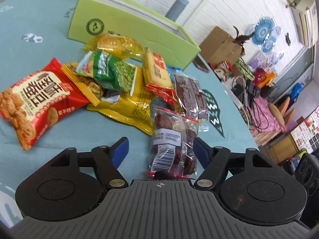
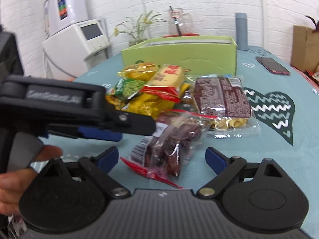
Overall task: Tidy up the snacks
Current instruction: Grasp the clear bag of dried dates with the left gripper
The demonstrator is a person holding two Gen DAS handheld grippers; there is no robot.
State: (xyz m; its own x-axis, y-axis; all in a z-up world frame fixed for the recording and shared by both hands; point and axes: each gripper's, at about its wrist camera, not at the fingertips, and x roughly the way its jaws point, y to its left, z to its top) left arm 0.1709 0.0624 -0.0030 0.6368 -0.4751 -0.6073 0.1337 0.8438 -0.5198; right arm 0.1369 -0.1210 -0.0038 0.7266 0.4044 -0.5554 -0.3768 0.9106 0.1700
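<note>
A pile of snack packets lies on the teal tablecloth in front of an open green box (image 1: 127, 27), also in the right wrist view (image 2: 179, 53). A clear packet of dark red dates (image 1: 173, 145) lies nearest, between the open fingers of my left gripper (image 1: 160, 149). My right gripper (image 2: 161, 157) is open too, with the same date packet (image 2: 169, 145) between its fingers. The left gripper shows side-on in the right wrist view (image 2: 99, 133). Other packets: a red one (image 1: 33, 103), a green pea one (image 1: 111, 71), a yellow one (image 1: 127, 107), a brown one (image 2: 221, 97).
A dark phone (image 2: 272, 65) lies on the table at the right. A glass jug (image 2: 179, 23) and a grey cylinder (image 2: 241, 30) stand behind the box. The table edge (image 1: 235, 99) drops to a cluttered floor at the right.
</note>
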